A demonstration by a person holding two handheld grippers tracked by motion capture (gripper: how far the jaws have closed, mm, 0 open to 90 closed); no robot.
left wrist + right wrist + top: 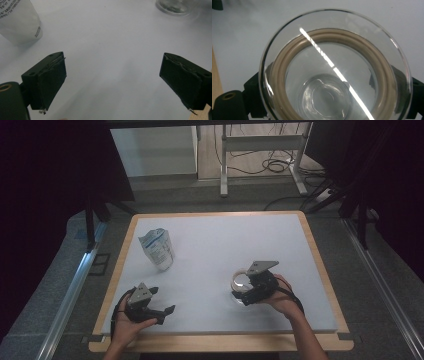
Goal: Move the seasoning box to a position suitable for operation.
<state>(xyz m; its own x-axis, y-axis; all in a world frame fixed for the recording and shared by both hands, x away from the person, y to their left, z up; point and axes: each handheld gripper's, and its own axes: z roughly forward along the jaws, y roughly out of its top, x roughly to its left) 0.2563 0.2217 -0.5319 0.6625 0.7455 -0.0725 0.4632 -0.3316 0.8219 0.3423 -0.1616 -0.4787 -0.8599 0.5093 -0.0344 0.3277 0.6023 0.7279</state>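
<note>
Two hand-held grippers: working at the counter (210, 235).
Right hand-held gripper (248, 292): clasping the glass jar (334, 72).
Left hand-held gripper (112, 80): waiting, jaws wide, empty.
Tip: keeping the jar upright.

Dim room, bright glare streak on glass (334, 67), blurred foreground

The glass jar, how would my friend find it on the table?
Look at the white table, near its right front. The right claw grips a clear glass jar with a tan ring inside. The pouch opposite is white and printed.
</note>
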